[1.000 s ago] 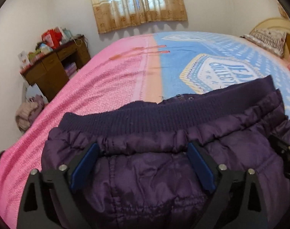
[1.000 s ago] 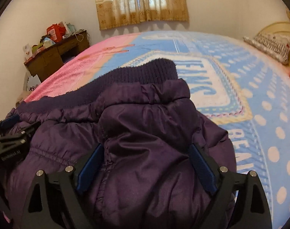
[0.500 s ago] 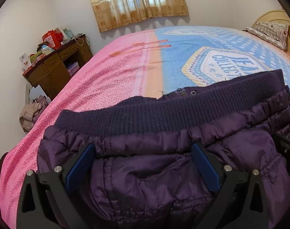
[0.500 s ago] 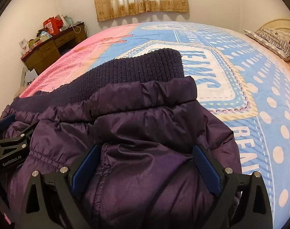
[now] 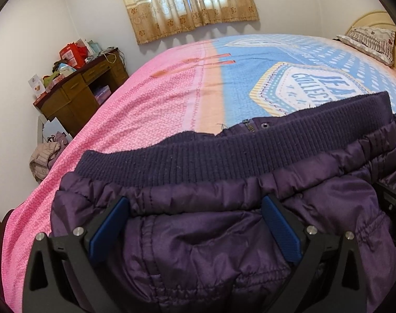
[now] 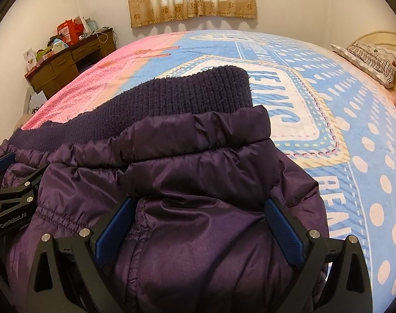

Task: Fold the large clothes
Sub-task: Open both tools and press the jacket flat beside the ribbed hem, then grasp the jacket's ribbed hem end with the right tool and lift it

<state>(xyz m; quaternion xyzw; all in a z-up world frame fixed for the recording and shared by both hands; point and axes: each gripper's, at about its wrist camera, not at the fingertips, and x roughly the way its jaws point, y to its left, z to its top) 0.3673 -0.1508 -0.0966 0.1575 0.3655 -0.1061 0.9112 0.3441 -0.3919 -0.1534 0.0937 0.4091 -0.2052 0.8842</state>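
Purple quilted puffer jacket (image 5: 211,234) with a dark ribbed knit hem band (image 5: 250,151) lies bunched on the near part of a wide bed covered by a pink and blue printed cotton bedspread (image 5: 151,109), the knit band on its far edge and a zip end with a snap showing just beyond it in the left wrist view. The left gripper (image 5: 195,224), black with blue ribbed pads (image 5: 108,225), hangs over the left part of the jacket with its jaws spread wide; shiny fabric swells up between them, yet the pads do not pinch it. The right gripper (image 6: 198,224) sits over the jacket's right end, where the folded shell rounds off against the blue dotted half of the bedspread; its jaws have just been opening and now stand about as wide as they go, fabric lying between them unpressed. The two grippers are near each other, each showing at the edge of the other's view. Far left, a brown wooden desk (image 5: 80,91) piled with boxes stands against the wall; a beige patterned curtain (image 5: 187,2) hangs behind the bed, and a striped pillow (image 6: 370,60) lies at the far right
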